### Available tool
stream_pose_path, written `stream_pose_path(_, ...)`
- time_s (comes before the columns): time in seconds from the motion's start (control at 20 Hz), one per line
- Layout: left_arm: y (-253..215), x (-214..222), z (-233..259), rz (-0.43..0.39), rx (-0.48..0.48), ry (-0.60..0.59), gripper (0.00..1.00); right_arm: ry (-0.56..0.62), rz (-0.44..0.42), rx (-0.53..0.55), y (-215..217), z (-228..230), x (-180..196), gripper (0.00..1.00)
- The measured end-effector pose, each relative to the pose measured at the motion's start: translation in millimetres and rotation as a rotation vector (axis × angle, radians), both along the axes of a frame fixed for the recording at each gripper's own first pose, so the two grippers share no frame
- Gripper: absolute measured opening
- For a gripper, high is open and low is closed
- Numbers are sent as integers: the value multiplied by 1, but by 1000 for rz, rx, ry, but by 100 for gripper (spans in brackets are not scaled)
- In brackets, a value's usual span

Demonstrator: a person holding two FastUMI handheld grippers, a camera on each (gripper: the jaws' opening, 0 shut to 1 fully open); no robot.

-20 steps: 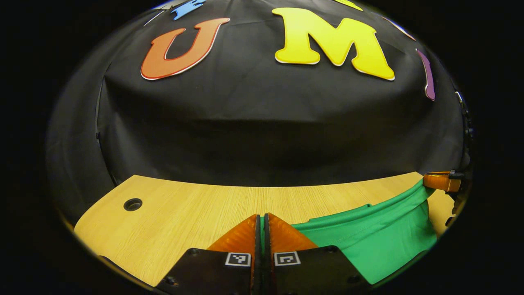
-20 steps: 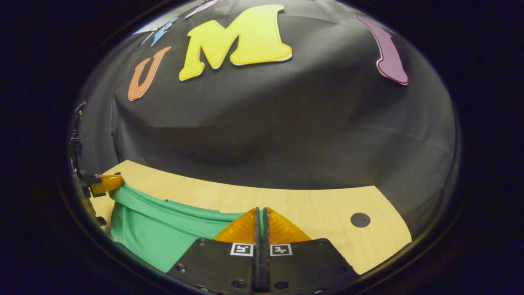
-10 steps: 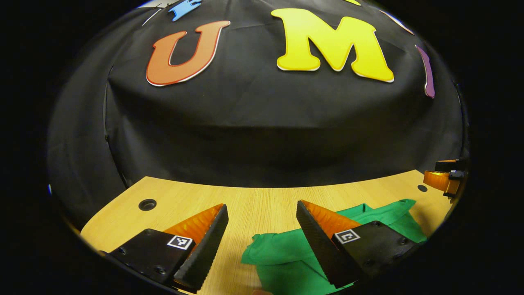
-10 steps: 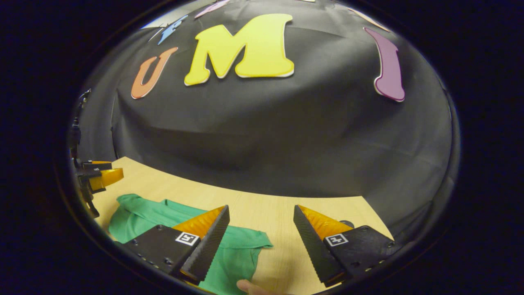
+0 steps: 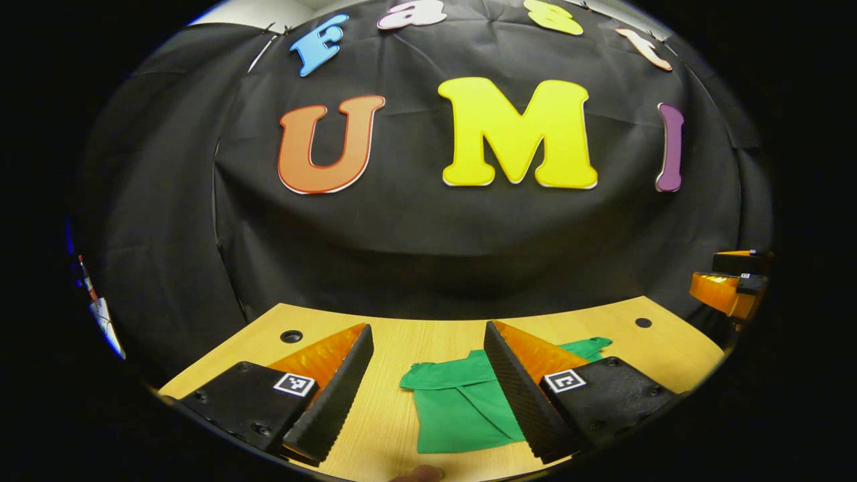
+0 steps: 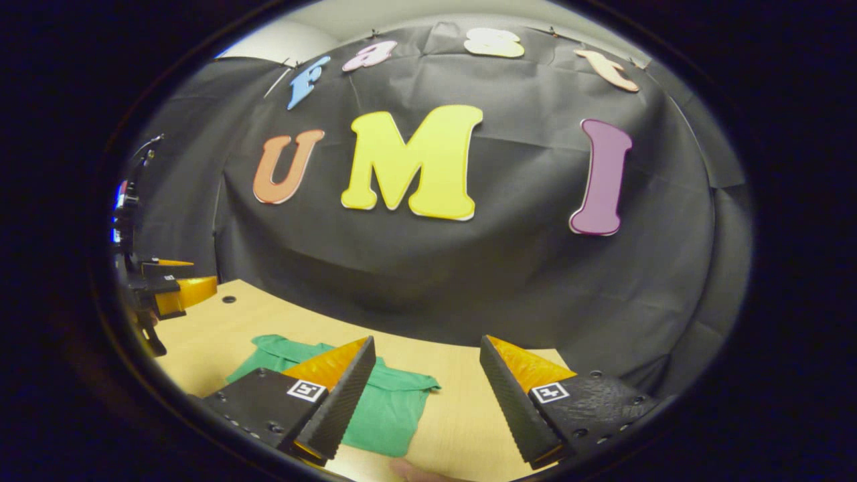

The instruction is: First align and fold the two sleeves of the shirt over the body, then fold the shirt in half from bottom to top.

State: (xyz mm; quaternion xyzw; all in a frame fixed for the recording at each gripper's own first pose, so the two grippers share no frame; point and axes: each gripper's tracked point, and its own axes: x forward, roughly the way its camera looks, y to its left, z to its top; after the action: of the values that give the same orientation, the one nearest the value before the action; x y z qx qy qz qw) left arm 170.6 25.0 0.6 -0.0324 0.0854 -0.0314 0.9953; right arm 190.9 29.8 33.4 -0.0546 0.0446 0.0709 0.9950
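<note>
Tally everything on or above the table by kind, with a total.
Shirts: 1, green, folded
Grippers: 2, left gripper and right gripper, both open
Table holes: 2
Total: 5

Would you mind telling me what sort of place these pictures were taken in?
Likely a recording booth, not a home: a black cloth wall backs a bare wooden table with cable holes, where a folded green shirt lies.
</note>
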Motion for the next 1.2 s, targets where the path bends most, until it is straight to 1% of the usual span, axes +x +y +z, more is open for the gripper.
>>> stream_pose_path(0.2, -5, -70, 29, 18, 54, -40, 100, -76, -1, 17, -21, 32, -75, 95)
stream_pose_path(0.3, -11, -106, 41, 22, 56, -65, 100, -114, -11, 15, -35, 45, -114, 96)
stream_pose_path(0.45, -25, -162, 55, 9, 60, -93, 100, -155, -2, 27, -49, 56, -178, 95)
stream_pose_path(0.6, -35, -216, 57, 0, 69, -109, 100, -167, -9, 59, -66, 50, -237, 96)
stream_pose_path(0.75, -41, -264, 45, -24, 50, -93, 100, -135, 5, 73, -75, 22, -287, 95)
stream_pose_path(0.9, -36, -289, 34, -24, 56, -78, 100, -118, 11, 66, -81, -6, -316, 94)
stream_pose_path(1.0, -36, -296, 30, -25, 66, -74, 100, -91, -1, 46, -83, -22, -324, 96)
stream_pose_path(1.1, -38, -295, 26, -33, 63, -79, 100, -63, 0, 35, -77, -33, -324, 95)
stream_pose_path(1.2, -45, -293, 18, -56, 51, -68, 100, -65, 10, 26, -68, -31, -327, 96)
